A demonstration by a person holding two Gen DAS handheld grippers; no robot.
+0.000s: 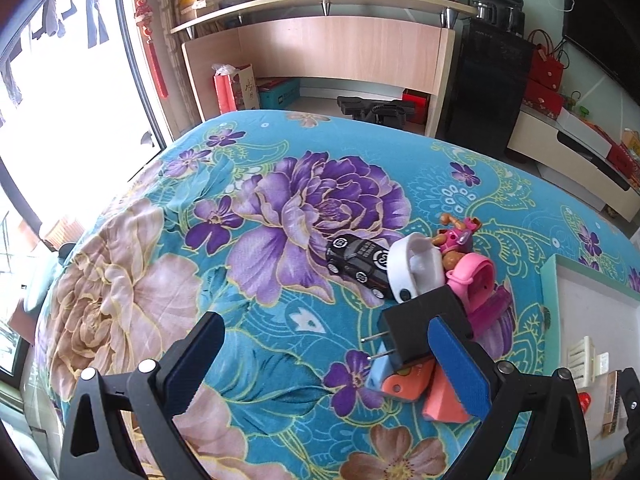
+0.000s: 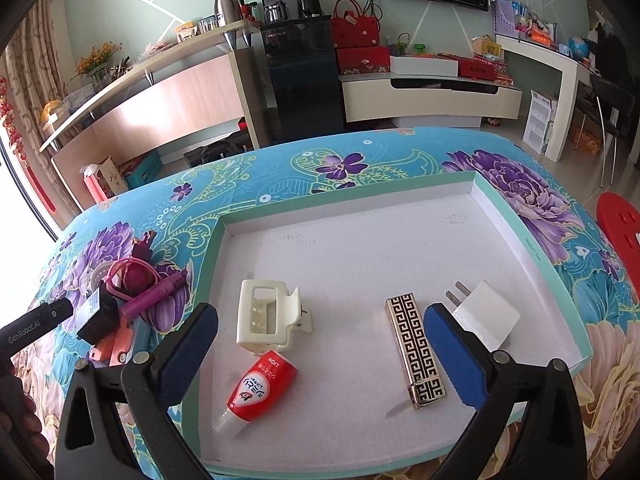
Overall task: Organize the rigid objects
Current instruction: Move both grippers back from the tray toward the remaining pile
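Note:
My left gripper (image 1: 332,364) is open above the flowered cloth, its right finger (image 1: 460,364) against a black plug adapter (image 1: 420,328) in a pile with a black toy car (image 1: 358,266), a white ring piece (image 1: 416,268), a pink toy figure (image 1: 460,240), a pink watch (image 1: 476,280) and orange pieces (image 1: 416,388). My right gripper (image 2: 320,356) is open and empty over the white tray (image 2: 360,248), which holds a cream hair clip (image 2: 268,316), a red tube (image 2: 260,388), a patterned gold case (image 2: 416,352) and a white plug (image 2: 484,312).
The tray's teal rim (image 1: 554,280) shows at the right of the left wrist view. The pile (image 2: 120,300) lies left of the tray in the right wrist view. Beyond the table stand a wooden counter (image 1: 320,52), a black cabinet (image 2: 304,80) and a red stool (image 2: 620,224).

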